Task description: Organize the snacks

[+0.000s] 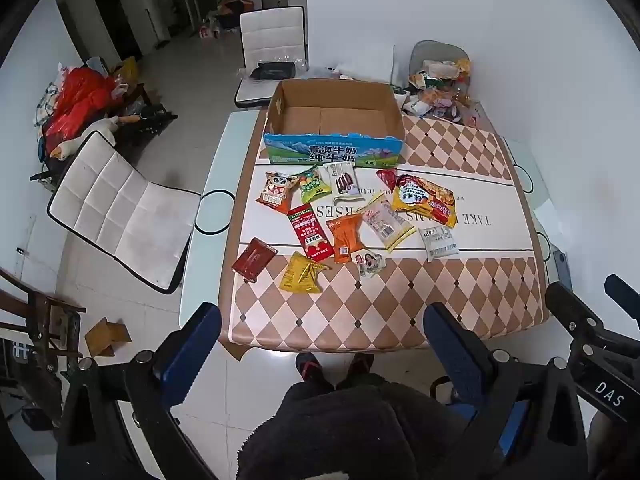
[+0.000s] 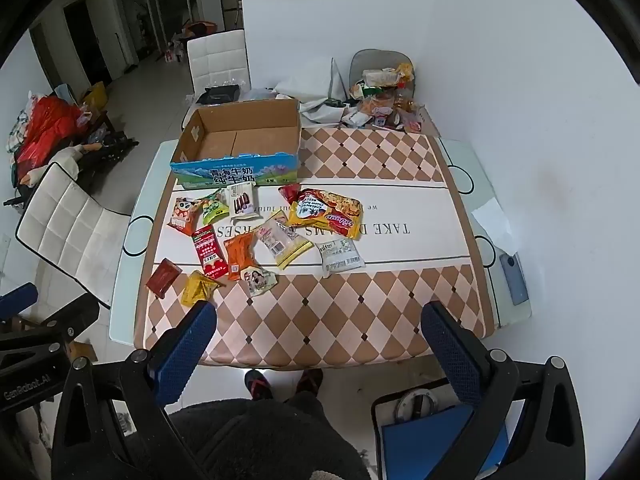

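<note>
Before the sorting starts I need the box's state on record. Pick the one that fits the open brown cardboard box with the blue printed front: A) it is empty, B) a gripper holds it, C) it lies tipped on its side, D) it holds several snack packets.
A: the open brown cardboard box with the blue printed front shows only its bare floor, upright, while the snack packets lie on the tablecloth in front of it.

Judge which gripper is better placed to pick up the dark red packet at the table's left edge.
Left, tentatively. Both jaws are open and empty, short of the table. The left gripper sits nearer the dark red packet; the right gripper would cross over.
</note>
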Tool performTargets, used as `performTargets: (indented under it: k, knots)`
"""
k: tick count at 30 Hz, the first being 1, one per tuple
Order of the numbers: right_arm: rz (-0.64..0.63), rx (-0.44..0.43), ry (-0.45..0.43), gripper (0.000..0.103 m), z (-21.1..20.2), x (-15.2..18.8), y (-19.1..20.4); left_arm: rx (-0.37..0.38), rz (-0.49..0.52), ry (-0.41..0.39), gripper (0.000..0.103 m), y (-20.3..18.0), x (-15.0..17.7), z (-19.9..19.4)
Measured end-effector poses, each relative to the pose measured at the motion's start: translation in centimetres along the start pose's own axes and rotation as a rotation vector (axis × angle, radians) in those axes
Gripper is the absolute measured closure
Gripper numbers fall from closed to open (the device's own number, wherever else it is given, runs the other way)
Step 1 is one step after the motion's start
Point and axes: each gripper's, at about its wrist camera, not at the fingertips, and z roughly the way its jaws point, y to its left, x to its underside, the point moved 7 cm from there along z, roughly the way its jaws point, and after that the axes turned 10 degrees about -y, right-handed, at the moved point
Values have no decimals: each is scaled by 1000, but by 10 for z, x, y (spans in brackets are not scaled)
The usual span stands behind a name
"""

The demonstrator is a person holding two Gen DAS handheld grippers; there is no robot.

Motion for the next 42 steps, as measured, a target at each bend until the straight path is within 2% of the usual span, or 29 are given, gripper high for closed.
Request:
performTargets:
  k: [22, 28, 34, 42]
  knots:
    - [-5, 9, 4, 0, 7, 1, 1, 6, -3, 2, 0, 0, 0, 0]
    - [-6, 8, 9, 0, 9, 0, 3, 8, 5, 3, 0, -7, 16, 5]
    - [-4, 10, 16, 0, 12, 3, 5, 6, -7, 6, 0, -4, 12, 4]
    - [-7, 9, 18, 0, 10, -6, 7, 10, -5, 9, 0, -3, 13, 5]
